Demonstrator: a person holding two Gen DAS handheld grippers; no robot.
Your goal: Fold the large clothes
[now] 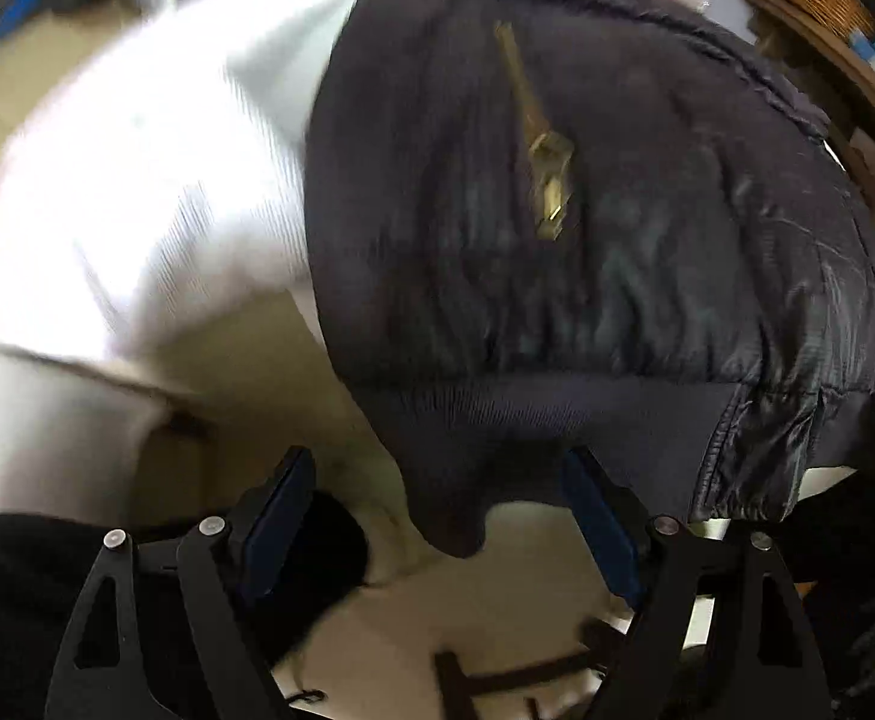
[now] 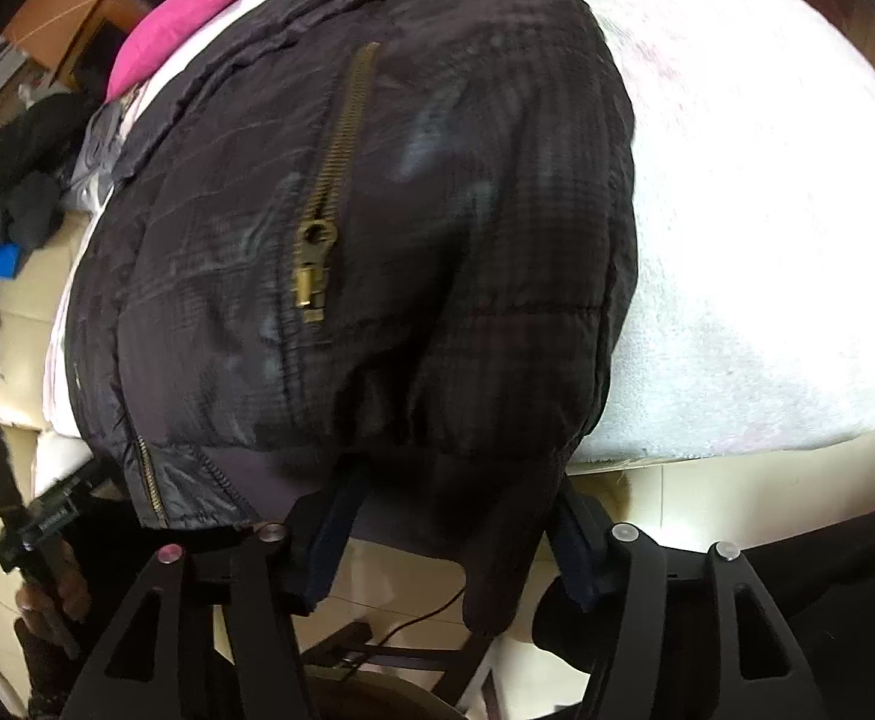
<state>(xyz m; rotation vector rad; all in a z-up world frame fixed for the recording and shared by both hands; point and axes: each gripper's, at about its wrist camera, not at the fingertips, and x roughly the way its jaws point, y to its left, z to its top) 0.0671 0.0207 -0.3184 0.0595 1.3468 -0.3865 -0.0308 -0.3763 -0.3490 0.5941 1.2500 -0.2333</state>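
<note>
We see one dark padded jacket (image 2: 377,252) lying on a white-covered surface (image 2: 767,240), its ribbed hem hanging over the near edge. Only the right wrist view shows a pink cloth (image 2: 197,18) and a second zipper near the hem; the left view is blurred. The left hand-held gripper (image 1: 437,516) stands wide open, hem between its fingers untouched. The right hand-held gripper (image 2: 443,540) straddles the hem; whether it grips we cannot tell.

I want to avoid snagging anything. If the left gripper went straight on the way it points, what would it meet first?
Most likely the ribbed hem of the dark jacket, which hangs between the open fingers of the left gripper. Depth is unclear in this blurred view.
</note>
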